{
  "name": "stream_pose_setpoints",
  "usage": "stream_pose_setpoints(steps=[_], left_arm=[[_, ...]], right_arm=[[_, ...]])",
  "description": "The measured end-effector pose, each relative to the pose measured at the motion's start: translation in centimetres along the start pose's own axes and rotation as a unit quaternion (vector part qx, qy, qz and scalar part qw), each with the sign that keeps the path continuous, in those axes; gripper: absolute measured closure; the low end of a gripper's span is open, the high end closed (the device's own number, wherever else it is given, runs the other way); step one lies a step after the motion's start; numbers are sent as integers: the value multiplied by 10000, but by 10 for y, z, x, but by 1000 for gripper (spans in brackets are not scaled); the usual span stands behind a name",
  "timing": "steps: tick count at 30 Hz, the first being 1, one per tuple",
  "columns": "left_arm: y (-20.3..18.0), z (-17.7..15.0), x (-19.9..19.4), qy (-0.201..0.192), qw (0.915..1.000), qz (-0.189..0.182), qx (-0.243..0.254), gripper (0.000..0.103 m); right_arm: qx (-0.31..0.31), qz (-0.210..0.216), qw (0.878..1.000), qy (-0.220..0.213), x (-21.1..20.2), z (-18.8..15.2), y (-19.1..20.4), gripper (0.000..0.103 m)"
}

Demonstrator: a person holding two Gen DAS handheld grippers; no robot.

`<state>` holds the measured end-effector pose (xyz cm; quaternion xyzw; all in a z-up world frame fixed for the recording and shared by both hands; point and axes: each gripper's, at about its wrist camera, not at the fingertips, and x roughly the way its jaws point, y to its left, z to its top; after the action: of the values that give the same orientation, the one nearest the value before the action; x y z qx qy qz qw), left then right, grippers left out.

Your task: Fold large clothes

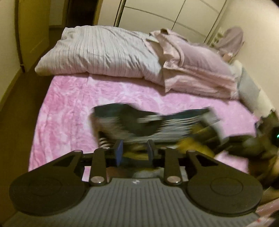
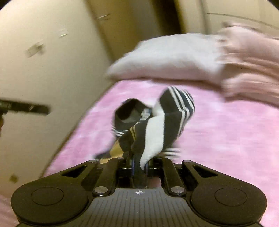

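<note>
A dark garment with white stripes and yellow-tan panels [image 1: 150,122] hangs above the pink mottled bed cover [image 1: 66,118], lifted over its near half and blurred in the left wrist view. The left tongs [image 1: 135,150] sit at the garment's lower edge with their blue-padded fingers [image 1: 120,152] set apart, a clear gap between them; cloth lies in and behind that gap, but the blur makes it impossible to tell whether they grip it. The right tongs [image 2: 139,164] are closed tight on a bunched fold of the same garment [image 2: 153,125], where a white band and a black band run down together between the pads. From that pinch the cloth rises away from the camera, showing a striped cuff or hem [image 2: 177,99] at the top and an open dark tube of fabric [image 2: 129,113] just beside it, towards the wall side of the bed cover.

At the far end of the bed cover lies a pale grey pillow with thin dark stripes [image 1: 101,54], and touching it on the wall-corner side is a stack of folded pale pink bedding [image 1: 197,69]. Beyond the bed cover stand cream wardrobe doors [image 1: 167,15]. In the left wrist view, a dark blurred device with a small green light [image 1: 272,134] shows at the edge of the bed cover nearest the right tongs' side.
</note>
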<state>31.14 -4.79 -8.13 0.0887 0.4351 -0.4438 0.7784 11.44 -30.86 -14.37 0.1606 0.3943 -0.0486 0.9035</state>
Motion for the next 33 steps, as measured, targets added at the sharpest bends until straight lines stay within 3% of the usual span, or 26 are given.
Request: stream_pose_setpoints(steps=[4, 9, 12, 15, 17, 19, 21, 24, 27, 30, 32, 33], left_arm=[[-31, 6, 28, 211, 9992, 101, 310, 67], [-94, 7, 76, 469, 9964, 59, 705, 56], [-127, 1, 109, 775, 9946, 99, 676, 53], [-159, -3, 146, 1016, 9911, 194, 838, 46], [-177, 2, 173, 1097, 9895, 222, 914, 42], [-193, 11, 197, 1104, 9878, 247, 1071, 35], [-208, 25, 227, 1099, 9862, 204, 1218, 30], [-226, 48, 279, 1078, 9817, 159, 1565, 19], [-236, 65, 339, 1171, 9732, 217, 1967, 19], [-225, 74, 395, 1430, 9693, 310, 1976, 19], [-218, 71, 423, 1704, 9659, 141, 1942, 26], [-218, 67, 434, 1848, 9615, 30, 2034, 41]], right_arm=[[453, -965, 9943, -20, -39, -13, -94, 97], [1384, -1894, 9720, 126, -48, -43, -222, 97], [1795, -1809, 9659, 462, -42, -59, -275, 96], [1892, -1682, 9660, 524, -45, -70, -296, 94], [2083, -1595, 9633, 566, -57, -81, -312, 79], [2296, -1469, 9608, 498, -62, -87, -324, 42], [2513, -1345, 9579, 337, -70, -97, -335, 35], [2683, -1213, 9553, 252, -69, -105, -345, 32], [2774, -1220, 9525, 294, -52, -115, -352, 30], [2975, -1287, 9456, 273, -26, -126, -365, 29], [3130, -1164, 9424, 183, -10, -132, -374, 29], [3202, -973, 9422, 134, -4, -134, -378, 29]])
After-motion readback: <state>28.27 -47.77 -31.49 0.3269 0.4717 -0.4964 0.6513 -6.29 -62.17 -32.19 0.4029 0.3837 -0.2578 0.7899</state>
